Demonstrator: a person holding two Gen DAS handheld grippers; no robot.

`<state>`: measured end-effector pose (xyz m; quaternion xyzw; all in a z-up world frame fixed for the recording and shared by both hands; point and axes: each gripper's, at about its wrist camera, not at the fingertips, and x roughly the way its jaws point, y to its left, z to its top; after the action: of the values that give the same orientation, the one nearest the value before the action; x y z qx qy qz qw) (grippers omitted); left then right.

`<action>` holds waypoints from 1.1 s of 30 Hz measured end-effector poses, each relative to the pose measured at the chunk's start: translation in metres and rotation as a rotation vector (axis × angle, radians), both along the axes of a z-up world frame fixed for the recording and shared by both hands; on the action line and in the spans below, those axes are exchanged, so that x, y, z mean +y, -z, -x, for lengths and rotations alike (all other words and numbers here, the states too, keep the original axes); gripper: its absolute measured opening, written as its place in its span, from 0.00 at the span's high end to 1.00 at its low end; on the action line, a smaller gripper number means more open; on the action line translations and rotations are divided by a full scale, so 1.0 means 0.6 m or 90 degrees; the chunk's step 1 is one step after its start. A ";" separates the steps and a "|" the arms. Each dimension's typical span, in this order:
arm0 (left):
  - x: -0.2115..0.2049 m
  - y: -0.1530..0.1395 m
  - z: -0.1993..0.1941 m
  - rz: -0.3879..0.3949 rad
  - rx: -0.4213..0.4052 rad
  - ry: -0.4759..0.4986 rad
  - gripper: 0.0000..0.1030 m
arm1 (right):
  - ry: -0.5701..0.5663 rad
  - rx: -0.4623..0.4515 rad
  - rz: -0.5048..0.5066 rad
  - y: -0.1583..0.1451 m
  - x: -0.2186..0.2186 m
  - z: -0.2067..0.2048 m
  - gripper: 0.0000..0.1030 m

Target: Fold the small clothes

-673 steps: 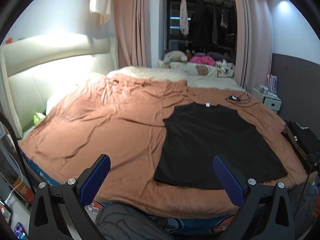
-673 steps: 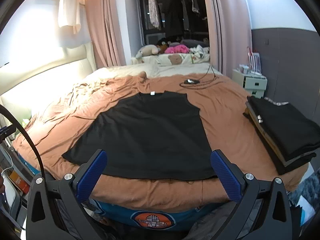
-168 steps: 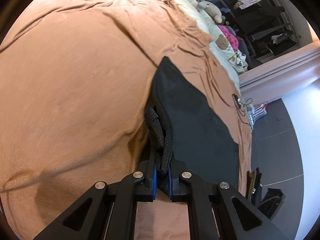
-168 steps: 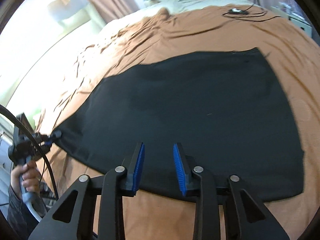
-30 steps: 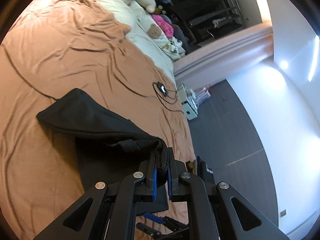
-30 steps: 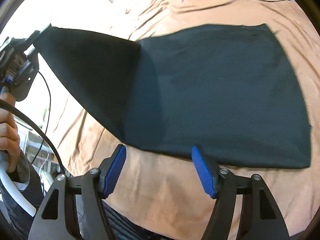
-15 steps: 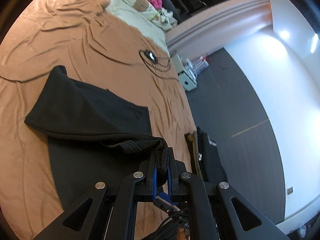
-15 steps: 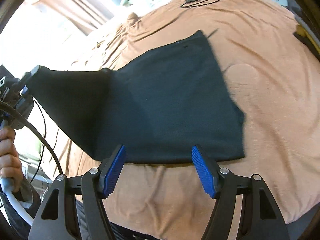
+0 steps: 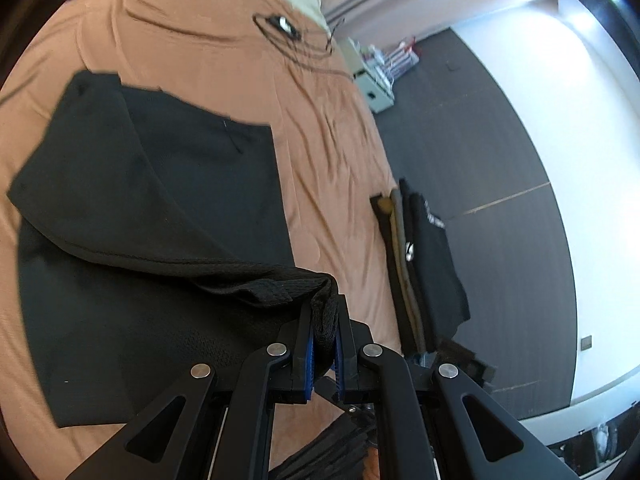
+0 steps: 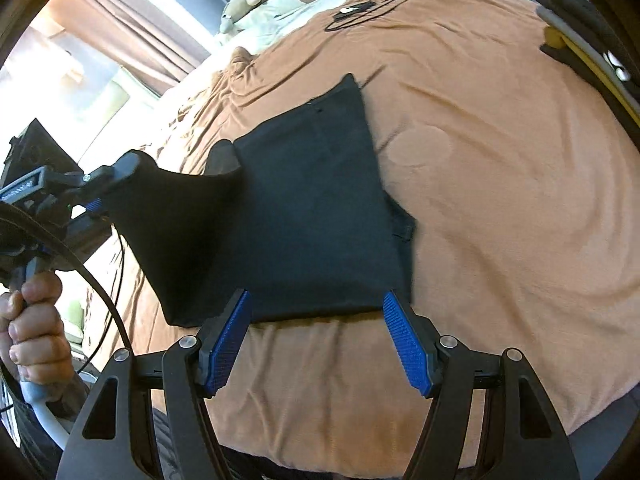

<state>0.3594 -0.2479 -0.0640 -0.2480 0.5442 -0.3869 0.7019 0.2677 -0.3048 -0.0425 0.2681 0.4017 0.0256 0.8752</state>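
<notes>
My left gripper (image 9: 323, 354) pinches the black shirt's (image 10: 312, 216) edge, halfway folded over, my right gripper (image 10: 320, 338) hangs open, more folding is left.

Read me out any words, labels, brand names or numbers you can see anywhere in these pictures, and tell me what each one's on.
None can be read.
White marks on the folded black clothes stacked at the bed's edge: too small and blurred to read.
Black garment pinched in the left tool: no print or label showing.
Items on the bedside cabinet: too small to tell.
</notes>
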 end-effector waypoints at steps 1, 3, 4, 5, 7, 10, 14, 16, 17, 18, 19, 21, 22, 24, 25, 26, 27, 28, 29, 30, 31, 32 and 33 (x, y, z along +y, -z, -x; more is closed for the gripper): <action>-0.005 0.006 0.003 -0.002 0.004 0.005 0.93 | 0.003 0.000 0.000 0.001 -0.004 0.004 0.35; -0.022 0.017 0.003 -0.008 0.013 0.016 0.93 | 0.006 -0.003 0.000 -0.002 -0.011 0.014 0.35; -0.033 0.022 0.002 -0.009 0.016 0.021 0.93 | 0.008 -0.004 0.000 -0.006 -0.013 0.019 0.35; -0.041 0.028 0.003 -0.009 0.021 0.028 0.93 | 0.008 -0.006 -0.001 -0.007 -0.016 0.022 0.35; -0.059 0.037 0.003 -0.011 0.029 0.045 0.92 | 0.006 -0.010 -0.002 -0.009 -0.018 0.026 0.35; -0.068 0.052 -0.002 -0.028 0.047 0.051 0.67 | -0.004 -0.014 -0.008 -0.010 -0.015 0.026 0.35; -0.024 0.057 -0.010 -0.035 0.046 0.004 0.42 | -0.024 -0.013 -0.006 -0.002 -0.004 0.008 0.35; 0.003 0.058 -0.018 -0.038 0.049 -0.020 0.42 | -0.033 -0.007 -0.007 0.004 0.004 -0.003 0.35; 0.019 0.058 -0.022 -0.042 0.049 -0.034 0.42 | -0.035 -0.004 -0.006 0.006 0.007 -0.007 0.35; 0.033 0.059 -0.025 -0.049 0.048 -0.048 0.41 | -0.038 -0.001 -0.003 0.007 0.010 -0.011 0.35; 0.045 0.060 -0.027 -0.055 0.047 -0.060 0.41 | -0.041 0.002 -0.001 0.009 0.013 -0.017 0.35; 0.070 0.066 -0.031 -0.064 0.051 -0.083 0.41 | -0.045 0.010 0.008 0.013 0.018 -0.027 0.35; 0.083 0.070 -0.033 -0.065 0.055 -0.094 0.41 | -0.046 0.012 0.012 0.013 0.021 -0.031 0.35; 0.101 0.078 -0.036 -0.070 0.061 -0.109 0.41 | -0.046 0.017 0.018 0.016 0.025 -0.038 0.38; 0.112 0.085 -0.038 -0.077 0.066 -0.119 0.41 | -0.047 0.020 0.021 0.017 0.026 -0.043 0.43; 0.117 0.089 -0.039 -0.080 0.070 -0.126 0.41 | -0.047 0.025 0.025 0.019 0.028 -0.048 0.45; 0.126 0.095 -0.042 -0.084 0.074 -0.136 0.41 | -0.046 0.030 0.029 0.020 0.027 -0.052 0.49; 0.133 0.098 -0.045 -0.085 0.075 -0.143 0.41 | -0.043 0.036 0.030 0.021 0.026 -0.057 0.51; 0.141 0.102 -0.048 -0.088 0.077 -0.153 0.41 | -0.042 0.040 0.028 0.022 0.025 -0.060 0.51; 0.147 0.106 -0.052 -0.091 0.078 -0.160 0.41 | -0.040 0.041 0.023 0.021 0.024 -0.063 0.51; 0.148 0.108 -0.056 -0.092 0.080 -0.165 0.41 | -0.040 0.041 0.019 0.019 0.025 -0.064 0.51; 0.151 0.112 -0.061 -0.091 0.082 -0.169 0.41 | -0.041 0.038 0.013 0.017 0.025 -0.064 0.51; 0.149 0.114 -0.065 -0.093 0.083 -0.171 0.41 | -0.042 0.035 0.008 0.015 0.023 -0.064 0.51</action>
<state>0.3985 -0.1583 -0.1325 -0.2912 0.5772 -0.2324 0.7267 0.3063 -0.2908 -0.0515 0.2499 0.4343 0.0446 0.8643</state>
